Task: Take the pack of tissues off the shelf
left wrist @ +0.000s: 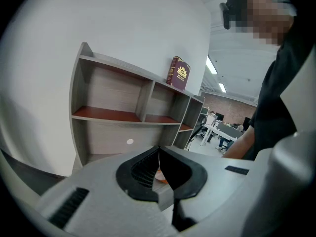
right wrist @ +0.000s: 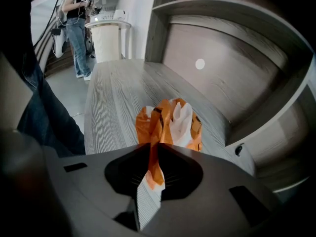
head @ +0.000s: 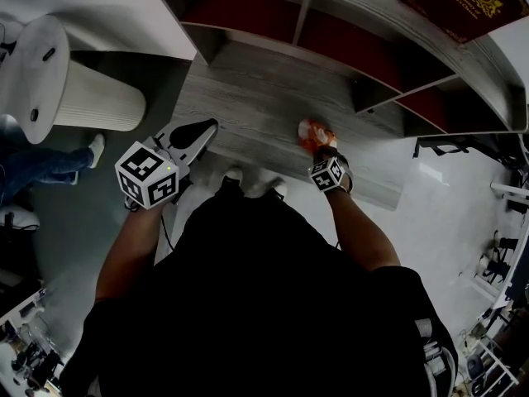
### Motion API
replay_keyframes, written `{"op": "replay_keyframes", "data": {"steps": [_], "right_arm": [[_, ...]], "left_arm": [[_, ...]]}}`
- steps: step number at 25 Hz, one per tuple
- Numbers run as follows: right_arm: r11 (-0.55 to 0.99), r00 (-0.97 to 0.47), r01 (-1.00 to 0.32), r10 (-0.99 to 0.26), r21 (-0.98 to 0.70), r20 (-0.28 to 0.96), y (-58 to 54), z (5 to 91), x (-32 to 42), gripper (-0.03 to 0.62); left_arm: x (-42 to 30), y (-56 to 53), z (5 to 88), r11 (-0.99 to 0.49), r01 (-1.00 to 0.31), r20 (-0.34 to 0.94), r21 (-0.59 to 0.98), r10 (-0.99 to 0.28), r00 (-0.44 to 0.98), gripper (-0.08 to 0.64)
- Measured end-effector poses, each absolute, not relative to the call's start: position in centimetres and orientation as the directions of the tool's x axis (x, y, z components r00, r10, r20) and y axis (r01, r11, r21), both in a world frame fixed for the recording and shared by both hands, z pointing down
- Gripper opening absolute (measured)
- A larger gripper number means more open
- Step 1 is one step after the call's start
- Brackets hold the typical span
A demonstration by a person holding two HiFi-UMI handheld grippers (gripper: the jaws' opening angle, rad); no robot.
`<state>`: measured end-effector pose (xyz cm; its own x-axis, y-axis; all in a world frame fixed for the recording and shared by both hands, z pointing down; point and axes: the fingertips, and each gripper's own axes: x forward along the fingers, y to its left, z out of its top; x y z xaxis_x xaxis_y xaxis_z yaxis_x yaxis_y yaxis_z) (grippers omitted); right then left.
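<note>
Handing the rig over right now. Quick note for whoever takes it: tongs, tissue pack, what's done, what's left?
Left tongs: shut, empty.
Right tongs: shut on the wrapper edge of the orange-and-white plastic tissue pack.
Pack: over the grey wood-grain bottom board of the shelf unit; whether it is lifted is unclear.
Done: pack gripped.
Left: carry it clear of the shelf.

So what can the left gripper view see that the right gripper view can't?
Only the left gripper view: the red book on top of the shelf. Only the right gripper view: the right gripper pinching the orange pack of tissues, and a white stand. Both: the grey shelf, and the pack, just an orange peek in the left one.
</note>
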<state>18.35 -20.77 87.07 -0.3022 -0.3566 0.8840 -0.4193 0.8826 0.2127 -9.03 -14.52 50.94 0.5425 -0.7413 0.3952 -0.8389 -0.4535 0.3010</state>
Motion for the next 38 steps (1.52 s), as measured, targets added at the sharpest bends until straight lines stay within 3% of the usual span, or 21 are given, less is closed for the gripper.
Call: {"op": "replay_keyframes", "data": {"steps": [4,11,22,38], "right_arm": [[0.889,-0.326,-0.418,-0.337,0.185,0.883,-20.3,86.6,17.8,0.105],[0.882,-0.327,-0.429,-0.352,0.194,0.877,-19.9,85.5,17.7,0.141],[0.848,-0.316,-0.477,-0.41,0.23,0.856,-18.5,82.4,18.6,0.149],[0.702,-0.331,-0.679,-0.554,0.215,0.764,-18.1,73.1,19.2,0.16]], "left_arm": [[-9.1,-14.5,50.8,-0.463,-0.833,0.389,0.303,-0.738,0.551,0.018],[-9.0,-14.6,50.7,-0.488,-0.817,0.374,0.306,-0.728,0.575,0.018],[-8.6,-14.8,50.1,-0.553,-0.774,0.342,0.31,-0.695,0.633,0.018],[-7.1,-17.2,49.1,-0.694,-0.649,0.296,0.312,-0.578,0.76,0.018]]}}
